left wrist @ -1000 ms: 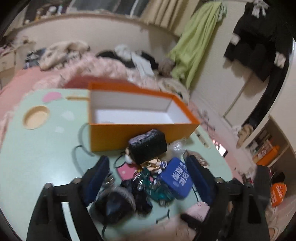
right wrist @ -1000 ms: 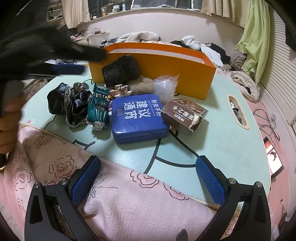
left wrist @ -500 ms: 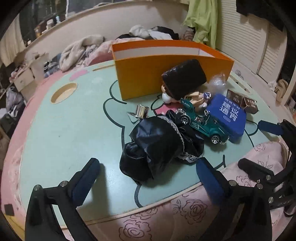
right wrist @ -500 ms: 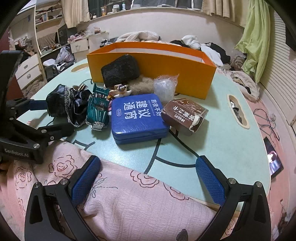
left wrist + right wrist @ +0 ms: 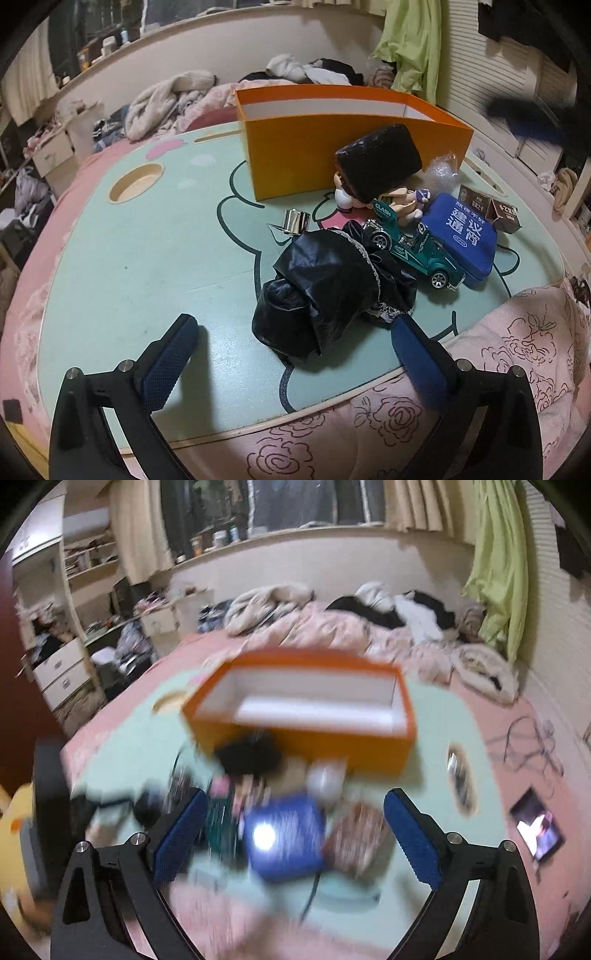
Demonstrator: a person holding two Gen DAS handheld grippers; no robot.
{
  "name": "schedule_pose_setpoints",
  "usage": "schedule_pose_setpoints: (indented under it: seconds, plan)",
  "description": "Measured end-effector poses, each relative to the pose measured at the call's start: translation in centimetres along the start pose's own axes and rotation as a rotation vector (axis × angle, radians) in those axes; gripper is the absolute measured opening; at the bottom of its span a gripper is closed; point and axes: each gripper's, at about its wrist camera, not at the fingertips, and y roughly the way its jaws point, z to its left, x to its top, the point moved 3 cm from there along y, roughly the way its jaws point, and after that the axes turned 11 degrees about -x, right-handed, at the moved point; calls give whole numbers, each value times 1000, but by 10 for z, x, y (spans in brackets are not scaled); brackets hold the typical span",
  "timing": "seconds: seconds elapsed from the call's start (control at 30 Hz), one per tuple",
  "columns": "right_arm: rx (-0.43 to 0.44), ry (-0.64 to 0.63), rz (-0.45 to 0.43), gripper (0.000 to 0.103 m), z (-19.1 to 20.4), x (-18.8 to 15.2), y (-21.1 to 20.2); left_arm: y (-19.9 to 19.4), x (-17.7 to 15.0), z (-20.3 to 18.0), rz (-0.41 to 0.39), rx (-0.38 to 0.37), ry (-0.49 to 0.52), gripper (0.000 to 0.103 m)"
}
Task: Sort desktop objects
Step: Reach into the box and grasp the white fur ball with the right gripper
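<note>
The left gripper [image 5: 291,347] stands with jaws spread wide and empty, aimed down at the crumpled black fabric bundle [image 5: 325,291] lying just ahead of its pads, presumably the first item lined up for pickup. The right gripper [image 5: 293,823], jaws closing slightly with nothing between them, looks down in a blurred view over the blue tin [image 5: 284,838] toward the orange box [image 5: 295,734]. The box stands empty on the mint table [image 5: 147,258], the clutter heaped against its near wall, so sorting appears unstarted.
</note>
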Motion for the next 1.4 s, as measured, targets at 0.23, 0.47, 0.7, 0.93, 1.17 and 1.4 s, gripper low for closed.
schedule_pose_setpoints:
  seconds: [0.23, 0.47, 0.7, 0.93, 1.17, 1.4]
  plan:
    - [-66, 88, 161, 96, 16, 71, 80, 5, 3, -7, -1, 1, 1, 103]
    - [-114, 47, 235, 96, 31, 50, 108, 7, 4, -8, -6, -1, 4, 103]
    - [-124, 68, 211, 96, 27, 42, 109, 7, 3, -8, -6, -1, 4, 103]
    - [-78, 42, 229, 96, 30, 54, 108, 6, 3, -7, -6, -1, 4, 103]
    - [266, 149, 547, 56, 39, 84, 133, 6, 3, -7, -6, -1, 4, 103]
    - [259, 16, 751, 55, 80, 74, 166, 5, 3, -9, -8, -1, 5, 103]
